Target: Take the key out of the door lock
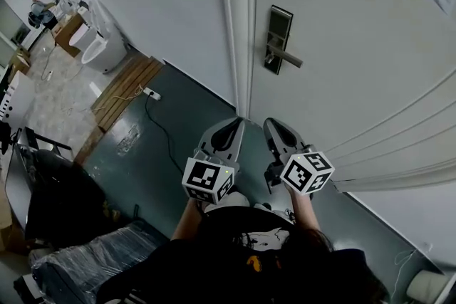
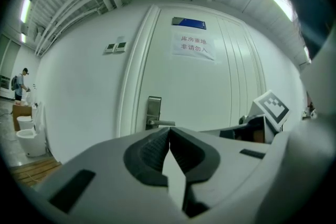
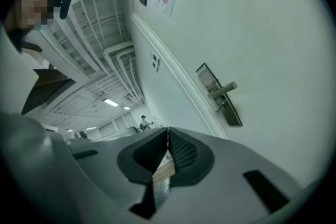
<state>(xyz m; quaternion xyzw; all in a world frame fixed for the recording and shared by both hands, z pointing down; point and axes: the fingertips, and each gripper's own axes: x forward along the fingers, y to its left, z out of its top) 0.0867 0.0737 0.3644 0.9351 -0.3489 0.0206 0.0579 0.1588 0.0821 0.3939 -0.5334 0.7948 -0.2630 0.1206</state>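
Grey-green floor [image 1: 142, 146] runs along a white painted wall [image 1: 164, 3], and a slatted wooden pallet [image 1: 125, 89] lies on it at the far left. The grey plastic left claw [image 1: 234, 123] is held low near the foot of the white door [image 1: 342, 25]. Its jaws are pressed together with nothing between them. Just beside it, the grey plastic right claw [image 1: 273, 126] is likewise pressed together and empty. Both claws are well apart from the dark rectangular metal lock plate [image 1: 278, 39], which carries a silver lever handle [image 1: 288, 58]. In the right gripper view, what is probably the small metal key [image 3: 222, 105] projects from the lock plate just below the lever handle. The view is too coarse to confirm this.
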